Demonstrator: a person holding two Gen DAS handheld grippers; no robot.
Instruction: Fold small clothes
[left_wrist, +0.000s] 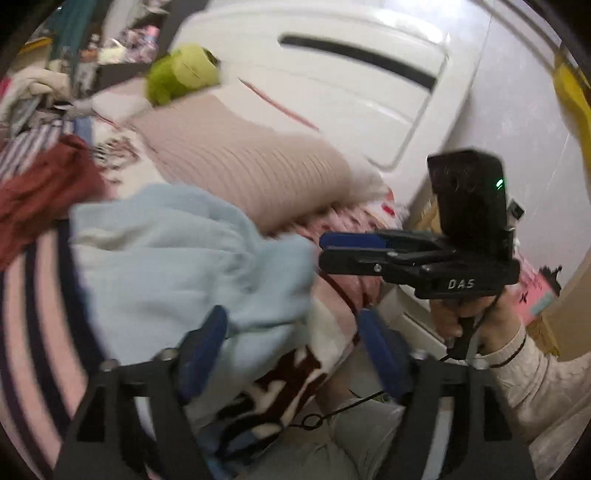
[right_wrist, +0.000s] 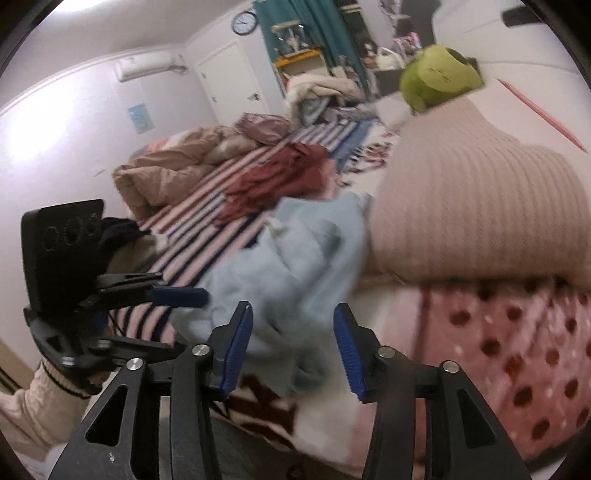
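Note:
A crumpled light blue garment (left_wrist: 177, 258) lies on the bed near its front edge; it also shows in the right wrist view (right_wrist: 291, 266). My left gripper (left_wrist: 291, 332) is open, its fingers just over the garment's near edge, holding nothing. My right gripper (right_wrist: 293, 343) is open and empty, just in front of the same garment. In the left wrist view the right gripper (left_wrist: 325, 247) is seen edge-on at the garment's right side. In the right wrist view the left gripper (right_wrist: 199, 295) is at the garment's left edge. A dark red garment (right_wrist: 280, 177) lies farther back on the striped sheet.
A ribbed pink pillow (right_wrist: 476, 210) lies right of the blue garment, with a green plush toy (right_wrist: 439, 77) behind it. A brown duvet (right_wrist: 173, 166) is bunched at the far left. A polka-dot pink blanket (right_wrist: 498, 350) covers the near right. A white headboard (left_wrist: 351, 85) stands behind.

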